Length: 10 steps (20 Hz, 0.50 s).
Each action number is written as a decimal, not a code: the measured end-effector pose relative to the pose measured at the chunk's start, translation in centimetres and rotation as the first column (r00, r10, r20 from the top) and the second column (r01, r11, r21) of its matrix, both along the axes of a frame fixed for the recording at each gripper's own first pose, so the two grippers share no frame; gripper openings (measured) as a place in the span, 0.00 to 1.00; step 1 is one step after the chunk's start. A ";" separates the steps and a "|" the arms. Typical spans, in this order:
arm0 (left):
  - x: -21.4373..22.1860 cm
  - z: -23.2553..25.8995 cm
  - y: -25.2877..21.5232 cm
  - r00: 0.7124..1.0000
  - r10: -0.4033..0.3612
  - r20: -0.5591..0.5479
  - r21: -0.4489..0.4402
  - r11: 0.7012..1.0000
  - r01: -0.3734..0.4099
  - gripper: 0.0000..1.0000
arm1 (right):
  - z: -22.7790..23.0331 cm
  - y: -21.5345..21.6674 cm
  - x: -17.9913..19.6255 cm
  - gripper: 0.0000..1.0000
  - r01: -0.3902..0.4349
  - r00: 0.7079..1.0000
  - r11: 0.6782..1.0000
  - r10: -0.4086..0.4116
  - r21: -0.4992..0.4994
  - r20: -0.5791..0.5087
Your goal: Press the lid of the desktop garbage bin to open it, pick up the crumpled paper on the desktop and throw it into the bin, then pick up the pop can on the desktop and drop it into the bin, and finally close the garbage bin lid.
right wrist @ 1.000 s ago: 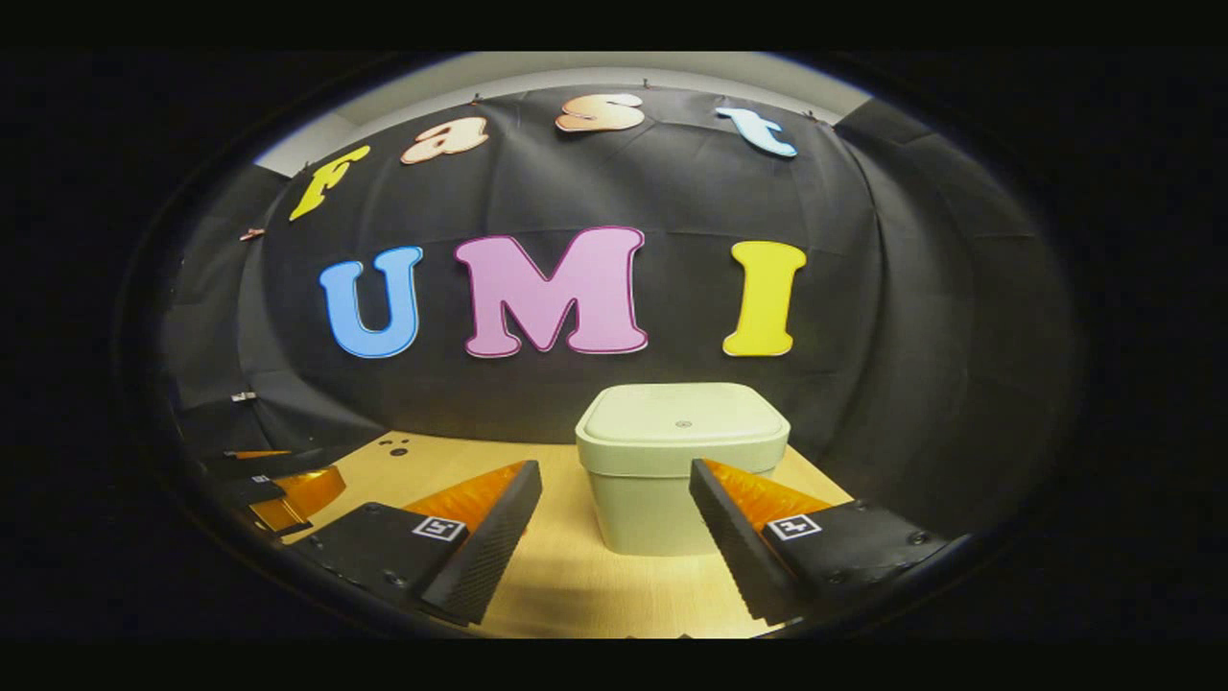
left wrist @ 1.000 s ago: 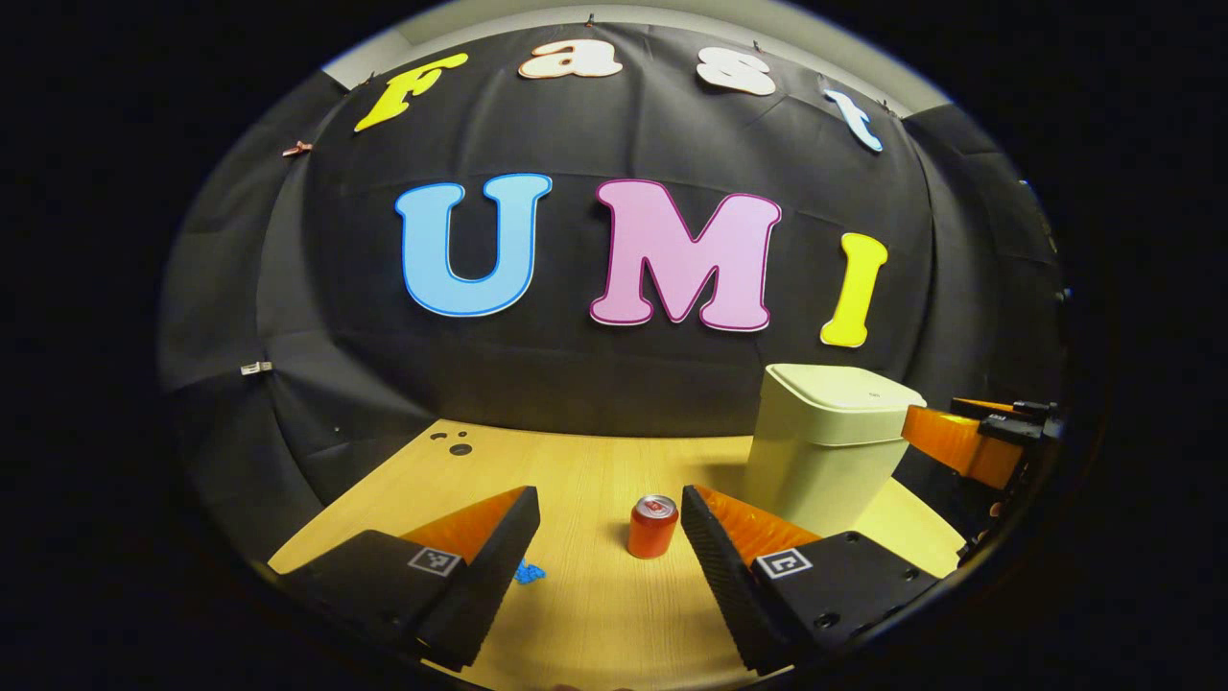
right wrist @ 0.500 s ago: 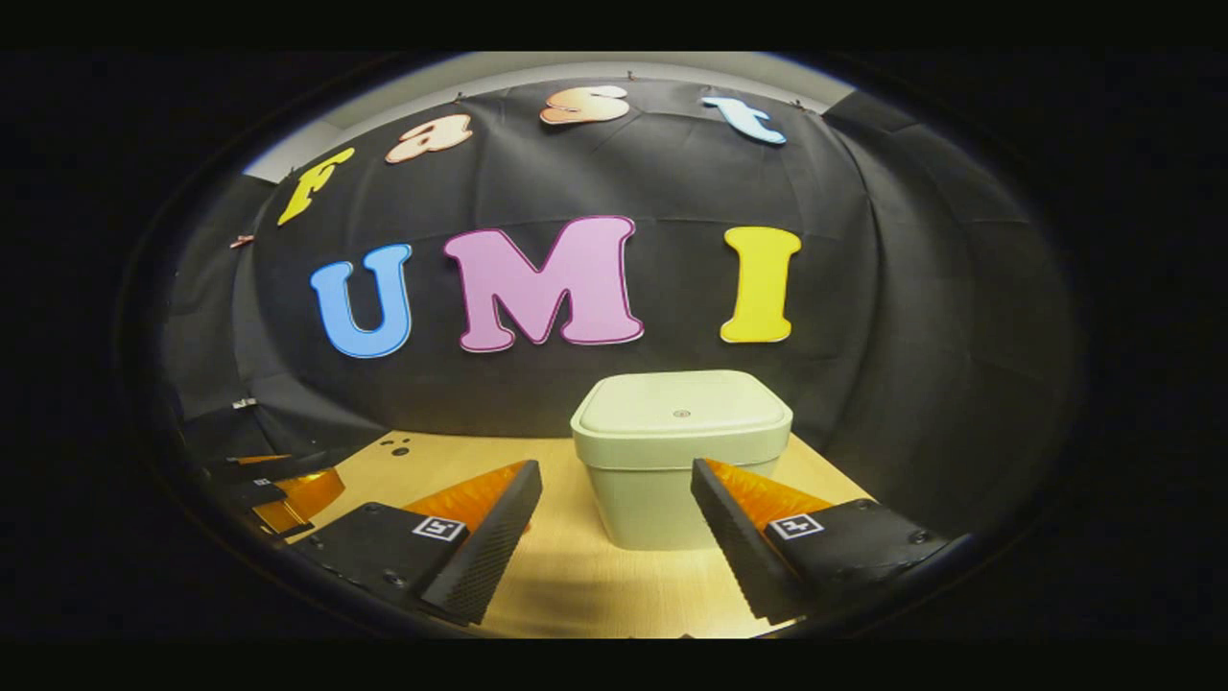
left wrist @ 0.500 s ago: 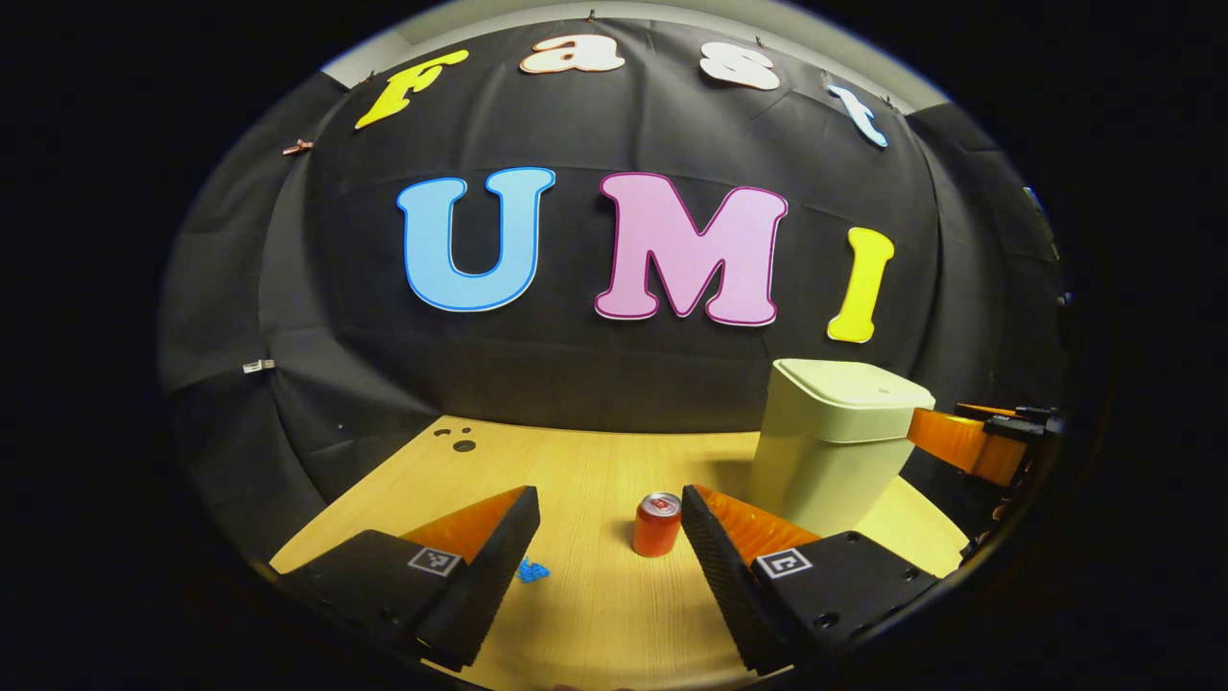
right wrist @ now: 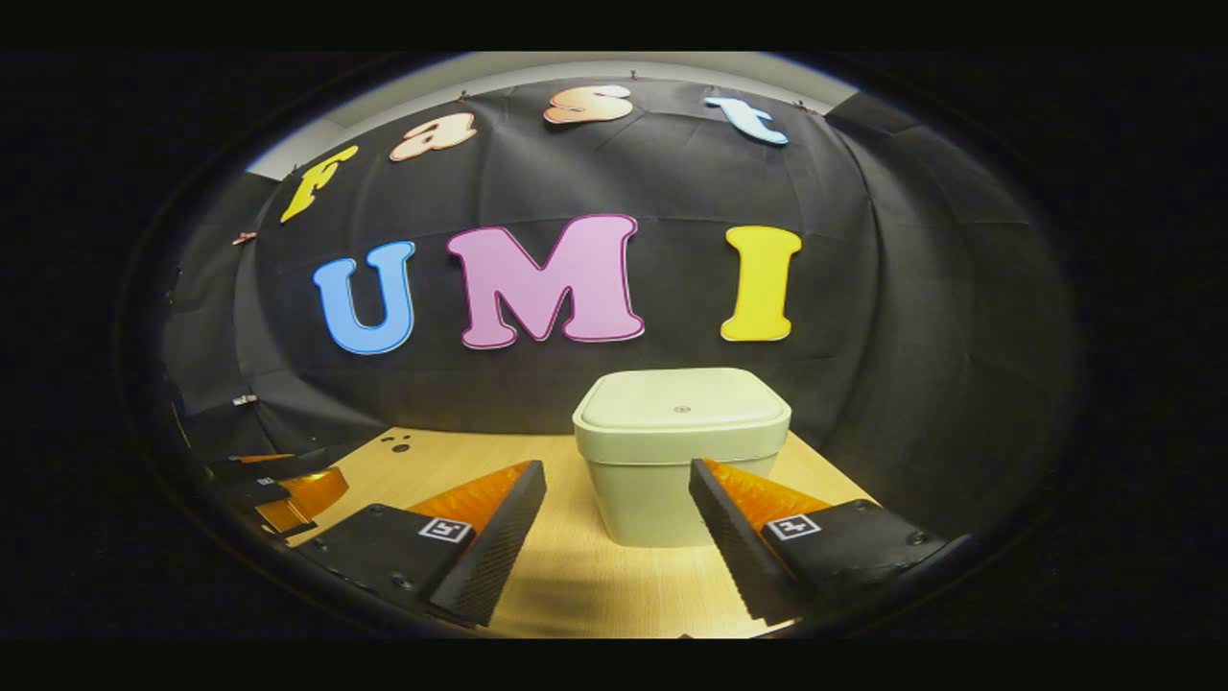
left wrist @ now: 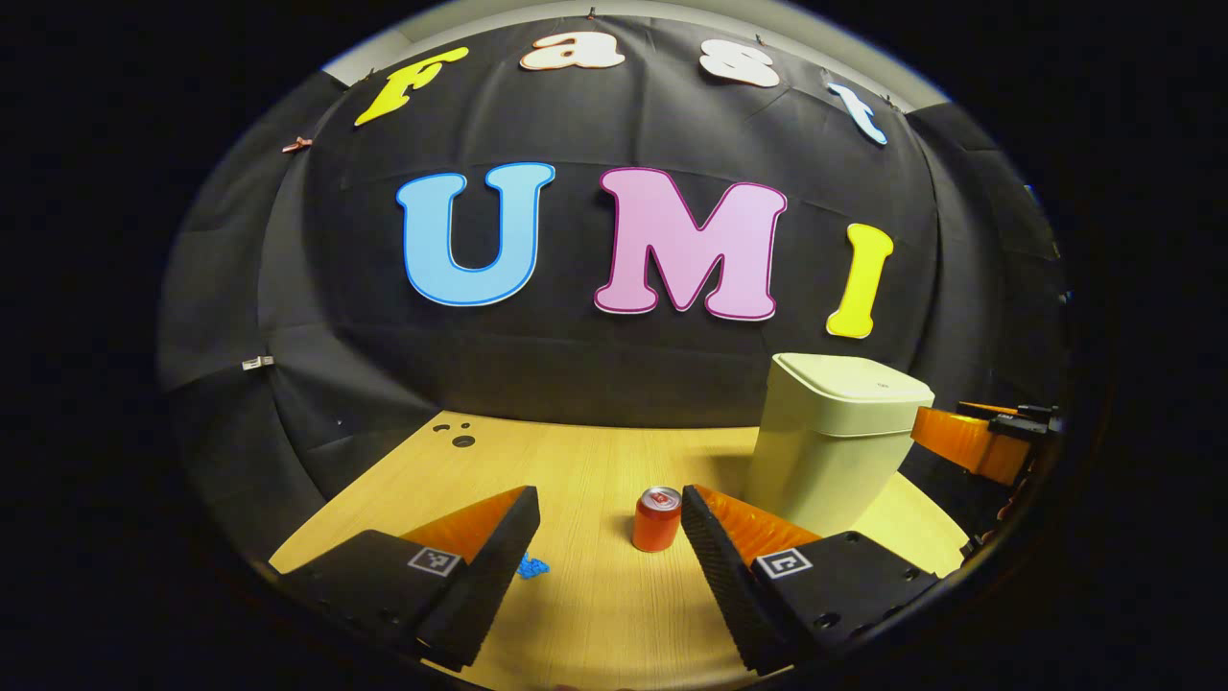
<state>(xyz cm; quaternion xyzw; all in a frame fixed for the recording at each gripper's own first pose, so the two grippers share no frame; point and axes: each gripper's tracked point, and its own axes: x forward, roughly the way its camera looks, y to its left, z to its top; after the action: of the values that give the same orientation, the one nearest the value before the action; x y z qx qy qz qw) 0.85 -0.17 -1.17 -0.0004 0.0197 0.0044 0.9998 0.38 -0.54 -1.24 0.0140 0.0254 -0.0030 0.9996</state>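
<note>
A pale green bin (left wrist: pixel 831 437) with its lid down stands at the table's right in the left gripper view, and dead ahead as the bin (right wrist: pixel 681 451) in the right gripper view. A red pop can (left wrist: pixel 657 519) stands upright just ahead of my left gripper (left wrist: pixel 608 514), close to its right finger. A small blue crumpled paper (left wrist: pixel 531 567) lies by the left finger, partly hidden. My left gripper is open and holds nothing. My right gripper (right wrist: pixel 616 489) is open too, short of the bin and below its lid. The right gripper (left wrist: pixel 979 440) also shows beside the bin.
The wooden table (left wrist: pixel 576 461) reaches back to the black cloth wall. Small dark holes (left wrist: pixel 458 437) mark its far left corner. The left gripper (right wrist: pixel 278 485) appears at the left edge of the right gripper view.
Both views have shifted slightly: the bin sits a little higher in each, and the can a bit farther up. Both grippers stay open.
</note>
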 end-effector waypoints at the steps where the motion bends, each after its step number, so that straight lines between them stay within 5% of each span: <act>1: 0.0 0.0 -0.1 1.000 0.000 0.001 0.000 1.000 0.000 0.96 | -0.1 -0.1 -0.2 0.93 0.003 1.000 1.000 -0.003 -0.009 0.001; 10: -0.3 -0.1 -0.2 1.000 0.003 0.004 0.008 1.000 -0.003 0.96 | -0.1 0.2 -1.1 0.65 -0.016 1.000 0.999 0.016 -0.033 0.002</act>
<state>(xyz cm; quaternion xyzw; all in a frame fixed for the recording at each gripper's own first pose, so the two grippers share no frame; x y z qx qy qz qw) 0.56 -0.41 -1.30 0.0036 0.0174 0.0059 0.9998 -0.75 -0.33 -1.39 -0.0026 0.0245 0.0045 0.9997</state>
